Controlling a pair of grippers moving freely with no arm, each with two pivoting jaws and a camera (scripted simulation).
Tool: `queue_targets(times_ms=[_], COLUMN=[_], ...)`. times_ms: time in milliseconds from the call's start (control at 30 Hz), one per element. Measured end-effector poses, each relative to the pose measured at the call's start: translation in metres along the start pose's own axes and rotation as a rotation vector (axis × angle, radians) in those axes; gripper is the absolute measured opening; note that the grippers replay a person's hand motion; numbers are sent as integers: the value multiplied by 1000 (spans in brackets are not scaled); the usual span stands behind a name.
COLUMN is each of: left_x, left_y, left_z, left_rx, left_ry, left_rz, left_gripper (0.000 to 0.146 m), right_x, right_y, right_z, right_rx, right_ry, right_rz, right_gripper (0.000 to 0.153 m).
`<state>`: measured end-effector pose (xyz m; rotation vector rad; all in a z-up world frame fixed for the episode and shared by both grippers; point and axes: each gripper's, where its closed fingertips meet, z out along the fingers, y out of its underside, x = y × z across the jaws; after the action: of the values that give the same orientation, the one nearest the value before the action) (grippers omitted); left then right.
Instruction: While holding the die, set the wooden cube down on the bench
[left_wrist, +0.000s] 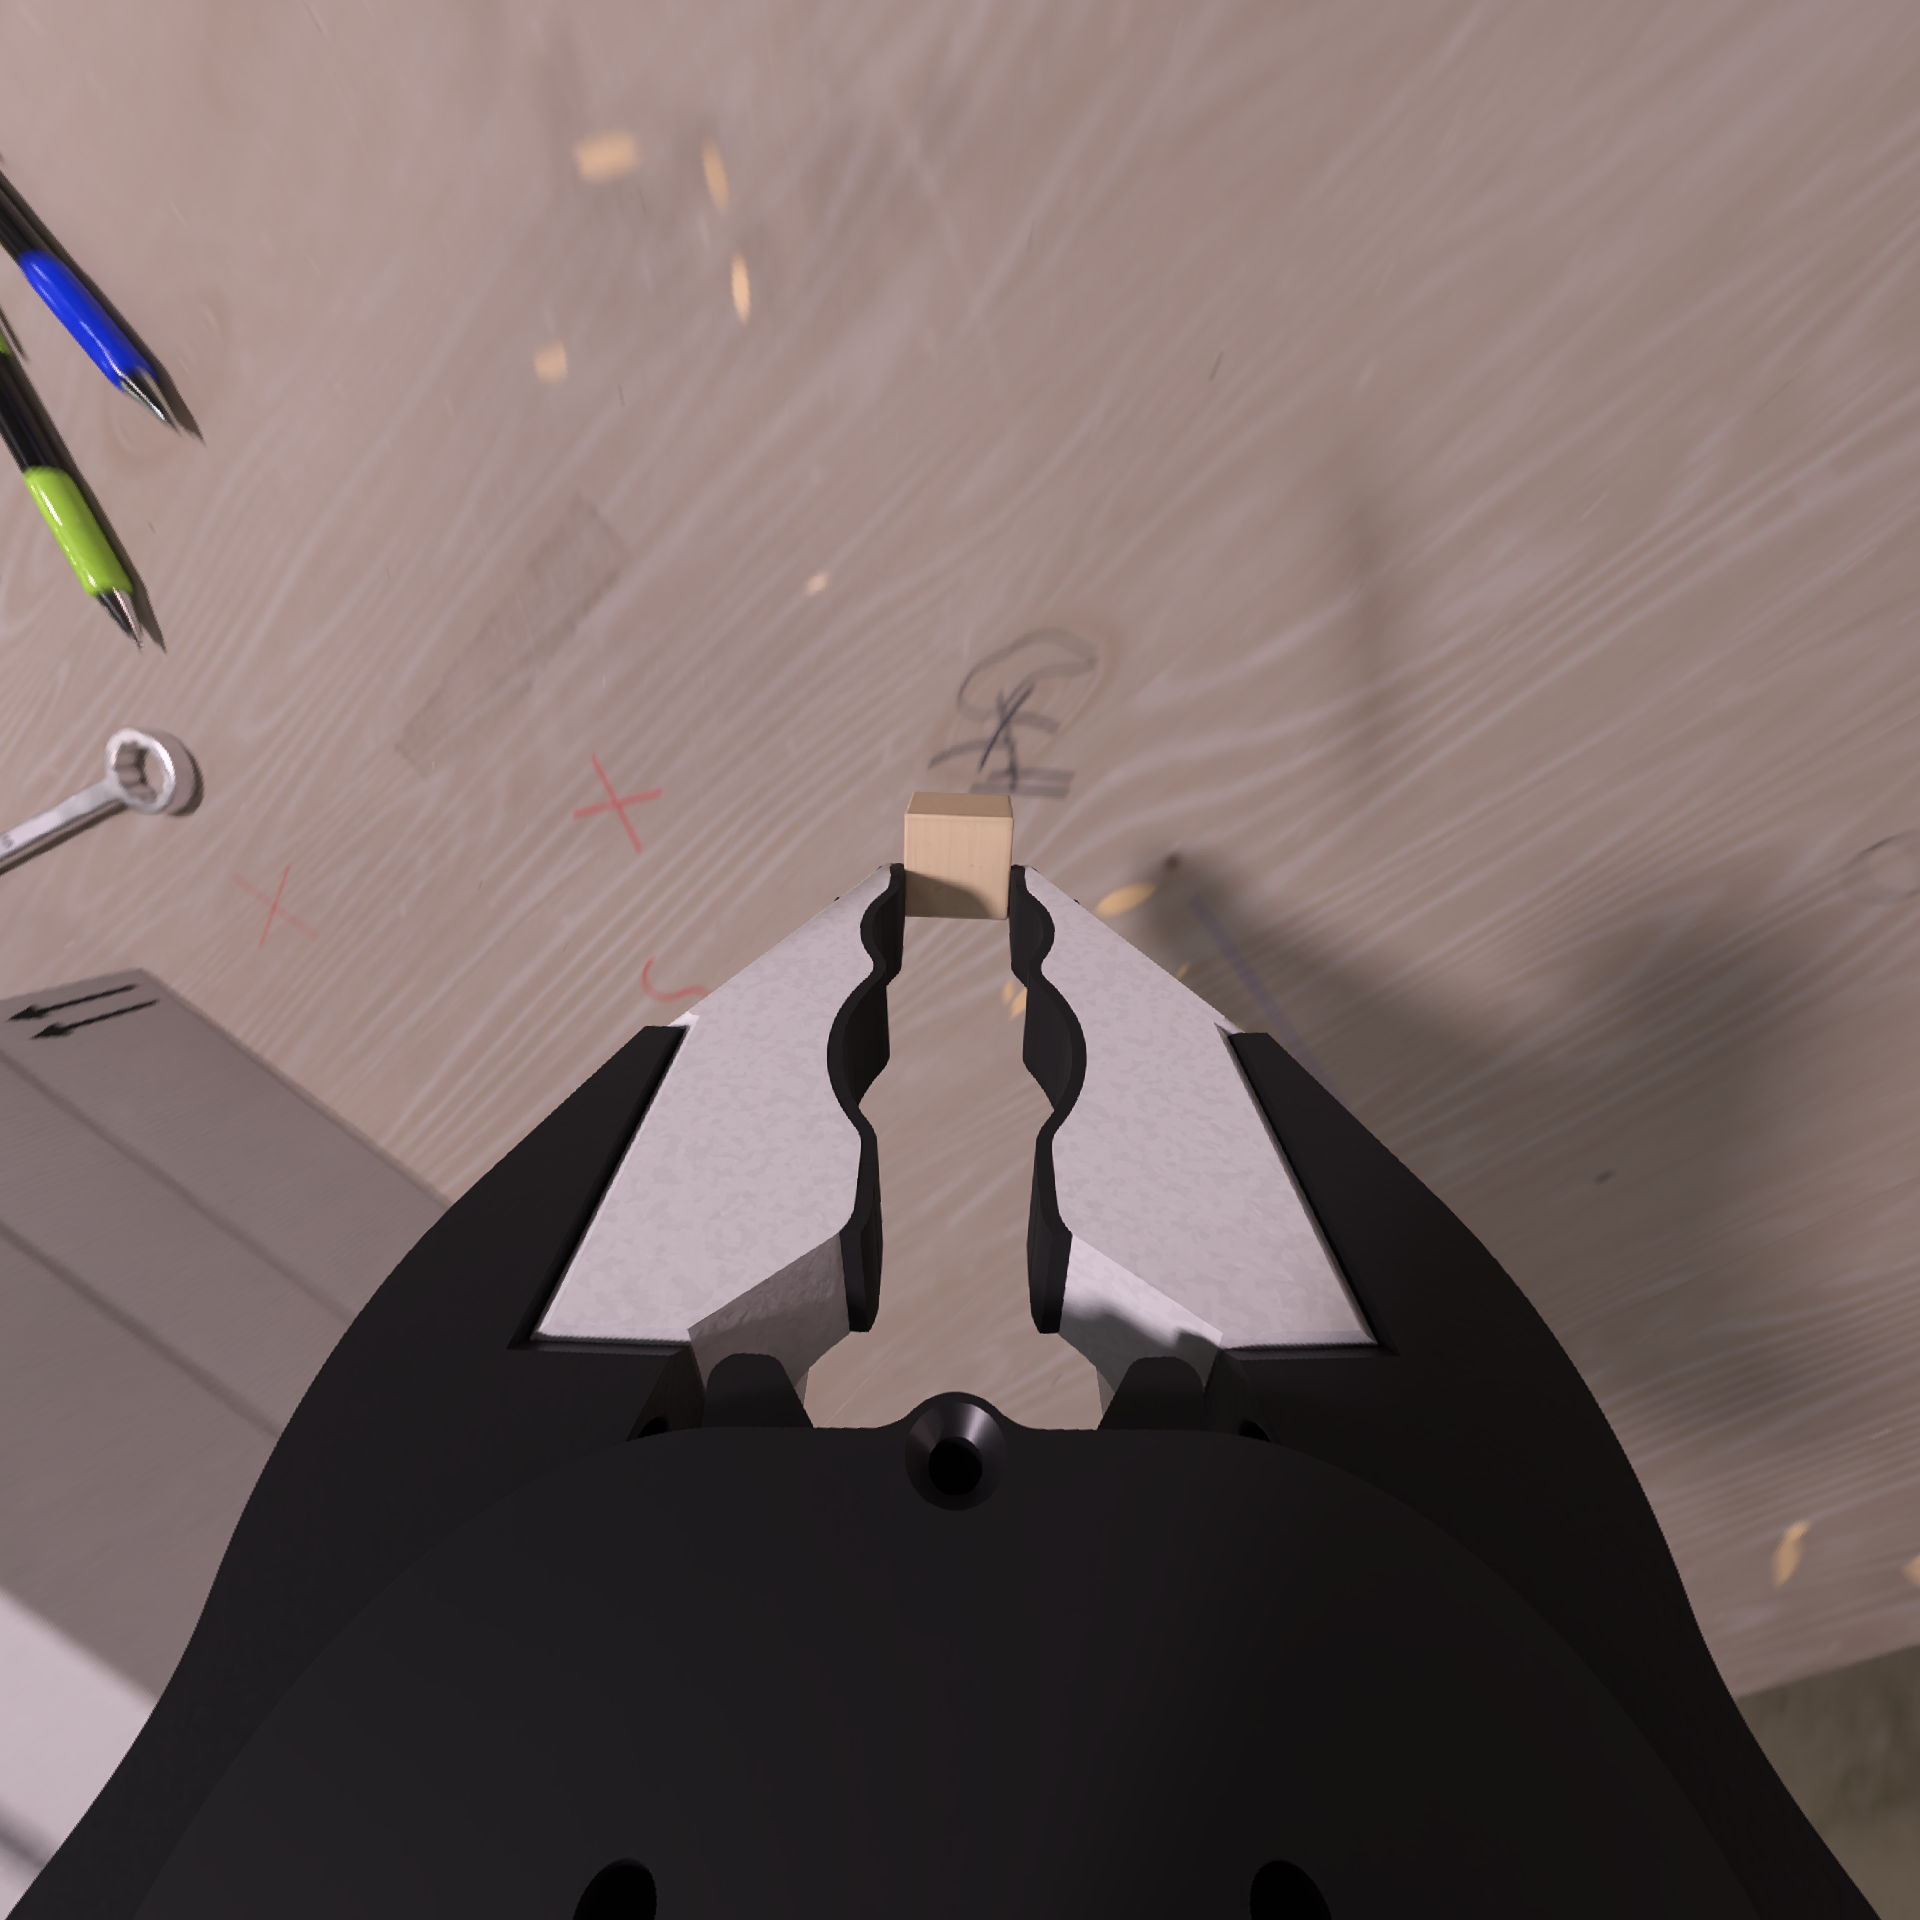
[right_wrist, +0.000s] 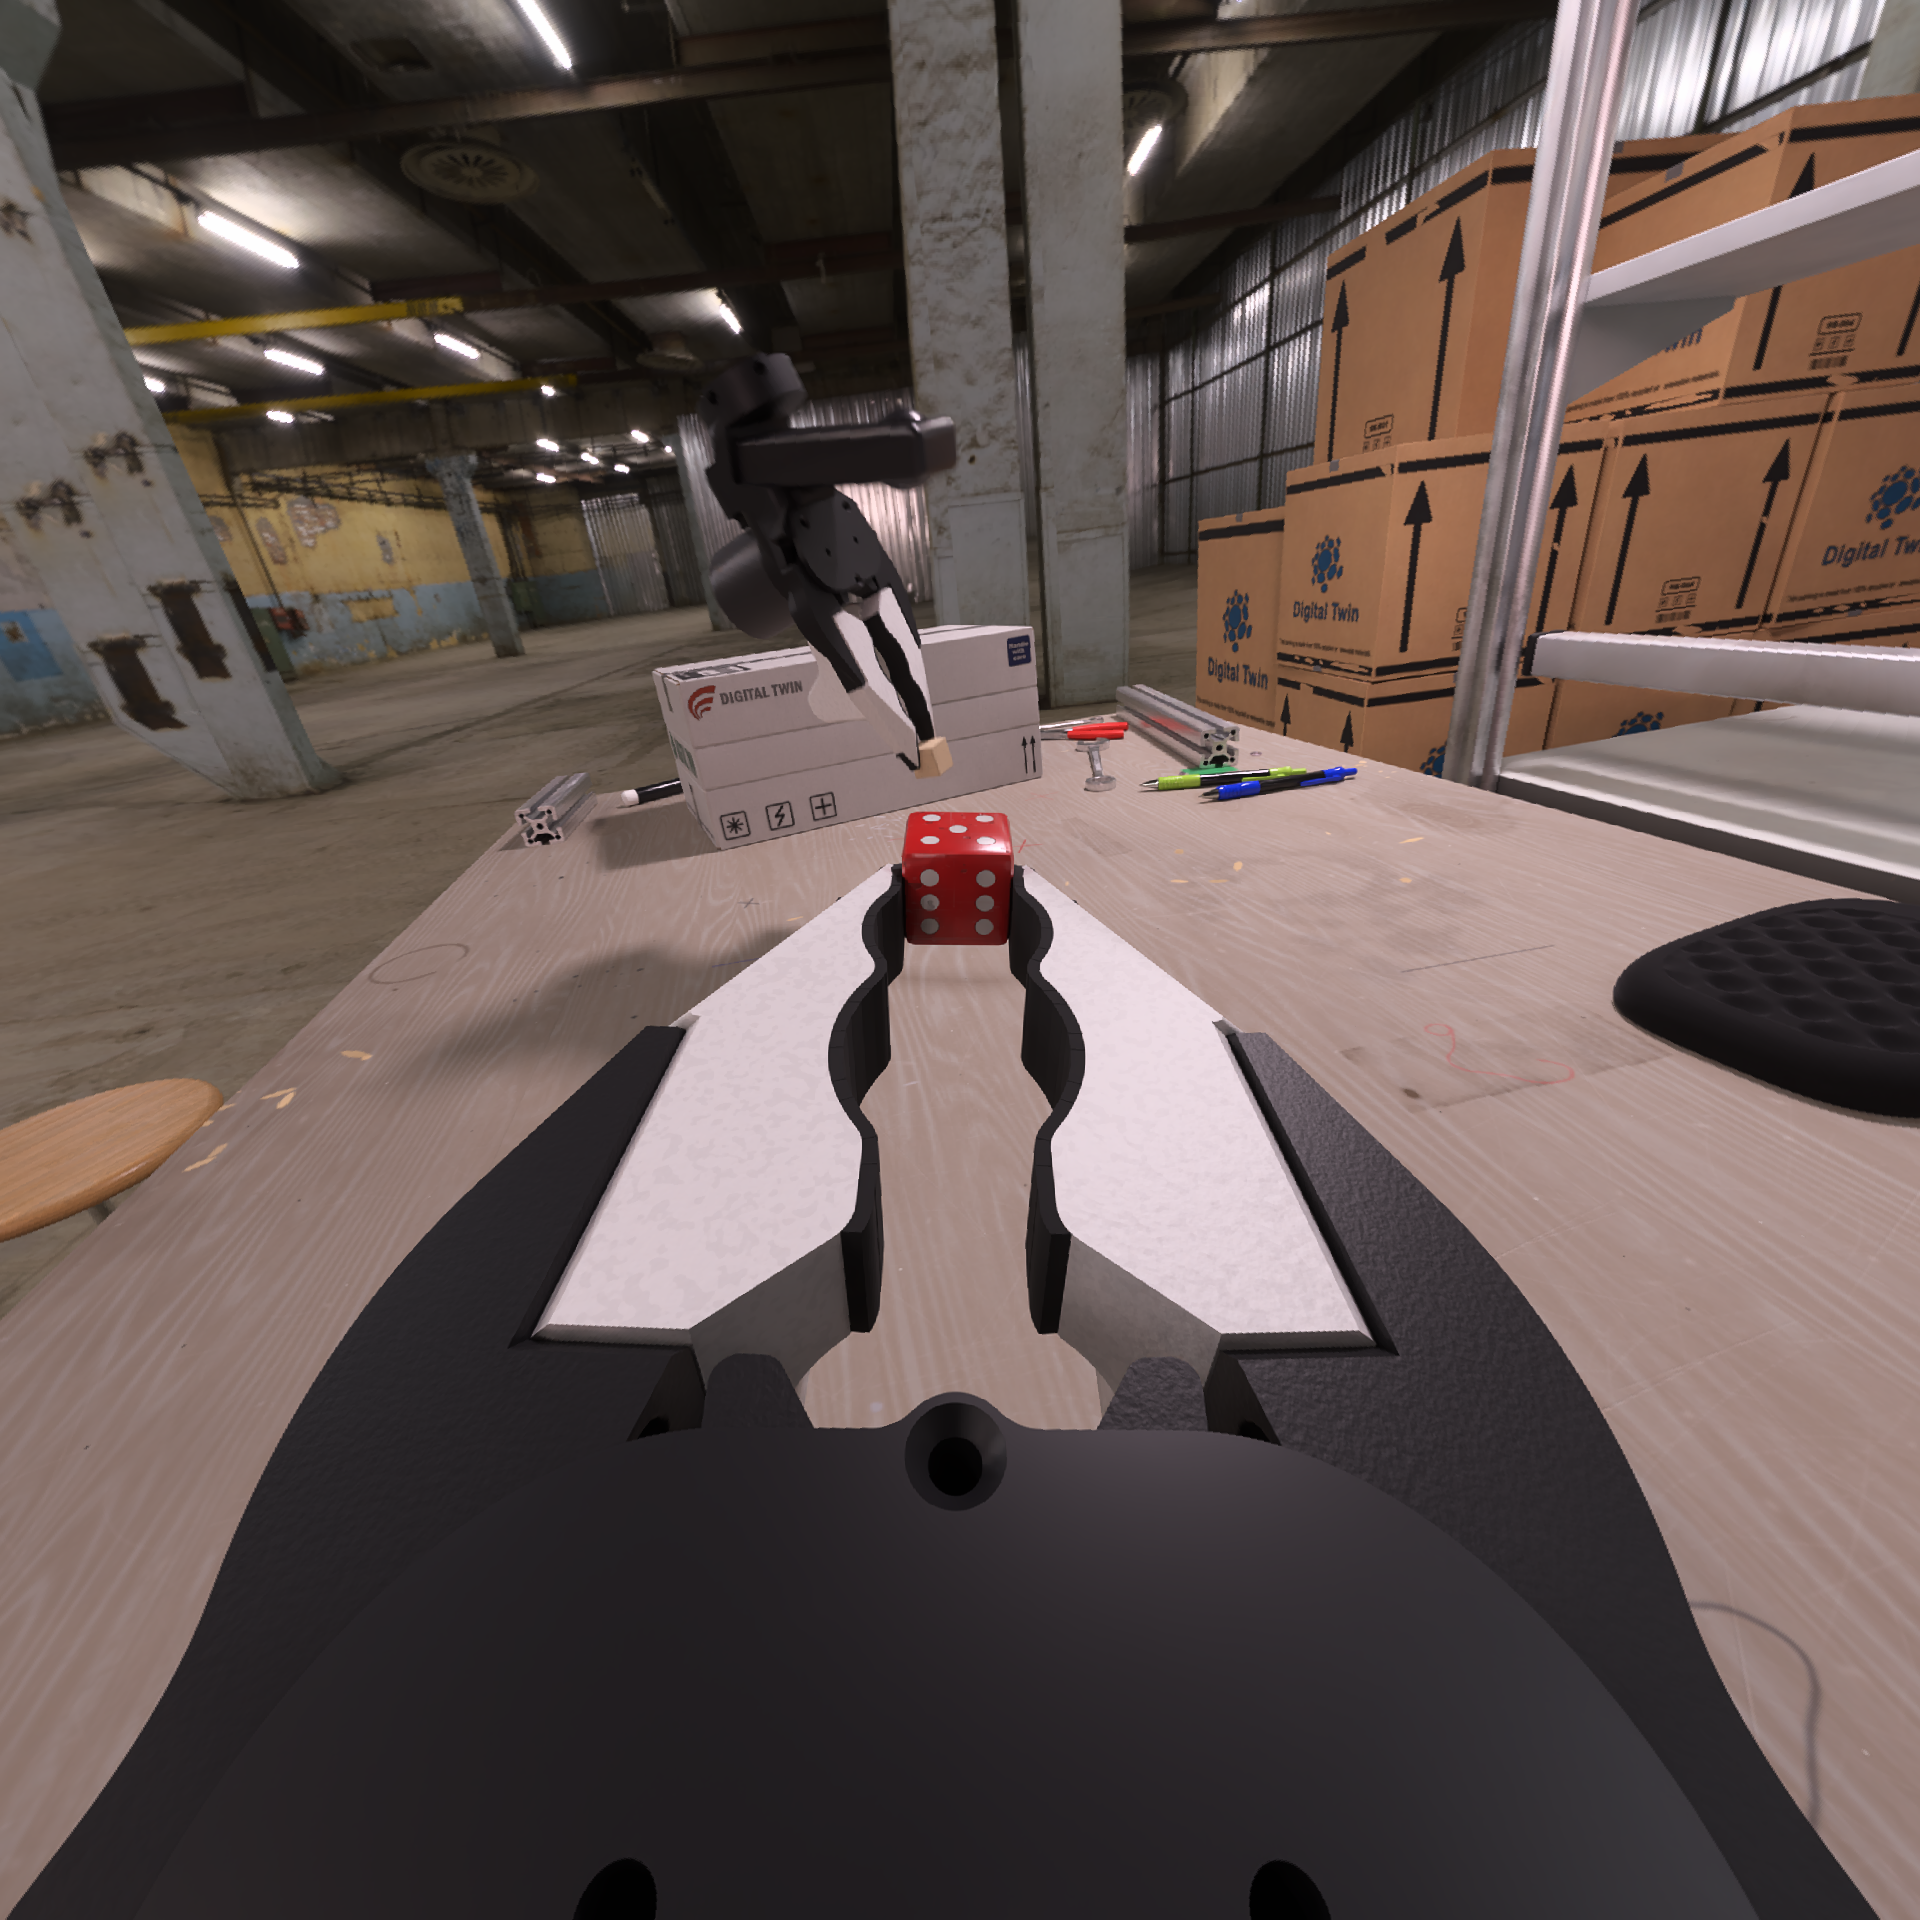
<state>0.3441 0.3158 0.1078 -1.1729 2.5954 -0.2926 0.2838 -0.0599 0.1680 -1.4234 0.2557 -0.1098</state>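
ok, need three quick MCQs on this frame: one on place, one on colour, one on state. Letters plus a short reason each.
1. Where is the wooden cube?
A. lying on the bench
B. in the left tongs, above the bench
C. on the white box

2. What colour is the die?
A. red with white pips
B. blue
C. green

3. What state are the right tongs in?
A. wide open
B. shut on the die
C. shut on a pen

Answers: B, the cube sits between the fingertips, off the surface; A, red faces show; B, both fingers press the die's sides.
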Motion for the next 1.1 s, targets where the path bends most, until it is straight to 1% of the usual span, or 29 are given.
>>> queue_targets(times_ms=[133, 267, 400, 567, 767, 1100], left_x=[-9, -15, -16, -18, -15, 16], left_y=[28, 48, 61, 66, 57, -13], left_z=[29, 50, 64, 74, 79, 98], left_rx=[-259, -467, -605, -684, -640, -244], left_ry=[-24, -49, -42, -29, 20, 117], left_rz=[122, 233, 306, 334, 294, 196], left_gripper=[19, 19, 19, 19, 19, 19], right_x=[1, 4, 7, 9, 11, 9], right_y=[1, 2, 5, 7, 7, 9], right_z=[0, -2, -2, -3, -5, -3], right_rx=[-2, -2, -7, -13, -10, -21], right_ry=[1, 11, 14, 13, 13, 4], right_rz=[3, 10, 20, 29, 34, 31], right_gripper=[19, 19, 19, 19, 19, 19])
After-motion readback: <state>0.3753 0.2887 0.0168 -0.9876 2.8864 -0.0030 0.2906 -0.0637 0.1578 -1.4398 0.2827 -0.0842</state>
